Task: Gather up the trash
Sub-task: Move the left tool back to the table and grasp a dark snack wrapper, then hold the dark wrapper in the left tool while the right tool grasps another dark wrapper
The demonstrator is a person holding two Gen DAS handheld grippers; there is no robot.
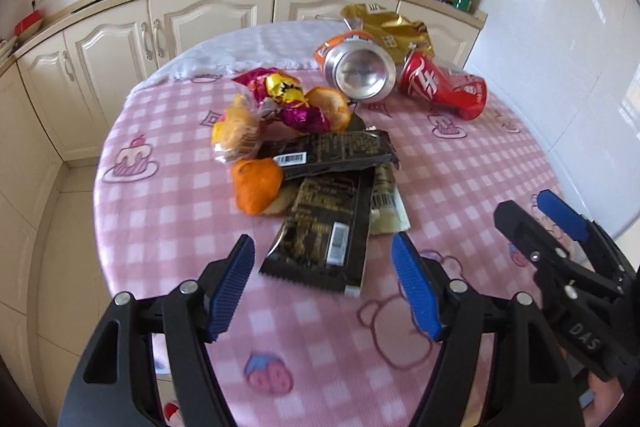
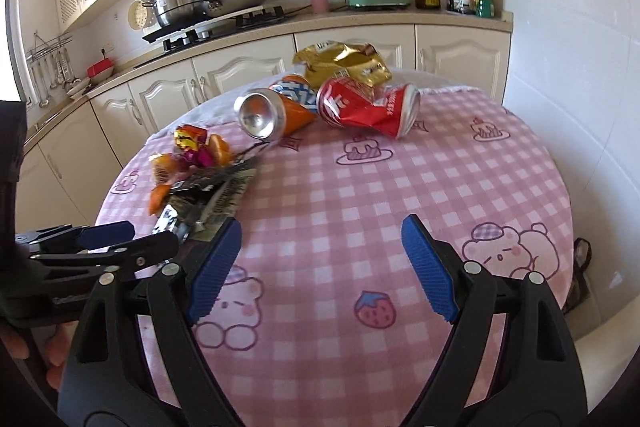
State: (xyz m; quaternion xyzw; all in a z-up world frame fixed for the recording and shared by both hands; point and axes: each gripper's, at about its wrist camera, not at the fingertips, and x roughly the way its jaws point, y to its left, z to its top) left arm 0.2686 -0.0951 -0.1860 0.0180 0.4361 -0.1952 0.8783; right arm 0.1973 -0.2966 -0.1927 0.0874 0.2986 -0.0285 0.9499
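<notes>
Cream cabinets under white tiled walls, daylit.

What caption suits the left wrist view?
Open left gripper hovers over black wrappers beside crushed cans on pink checked tablecloth.

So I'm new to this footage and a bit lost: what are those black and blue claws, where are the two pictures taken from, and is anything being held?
They are hand-held grippers, one per hand of a person, each with a camera looking along its fingers. One picture is from the left gripper, the other from the right gripper. Both are open and hold nothing. On the pink checked tablecloth lie black wrappers, orange peel, an orange can, a crushed red can and a gold bag.
</notes>
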